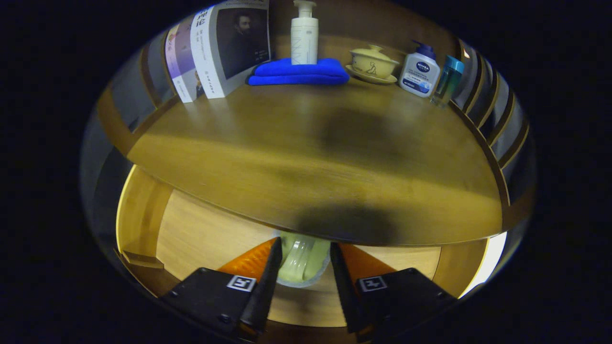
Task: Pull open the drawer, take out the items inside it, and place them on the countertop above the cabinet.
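The drawer (205, 229) stands pulled open below the wooden countertop (306, 157), its pale wood floor and left wall showing. A pale green ribbed glass cup (303, 260) sits between my fingers over the drawer floor, its far part hidden under the countertop's front edge. My gripper (306, 246) is closed in on the cup, with both fingers pressing against its sides.
Along the back of the countertop stand two books (224, 48), a folded blue cloth (299, 71) with a white pump bottle (304, 36) on it, a yellow lidded bowl (373, 62), a white-and-blue pump bottle (420, 71) and a teal bottle (448, 79). Slatted rails flank both sides.
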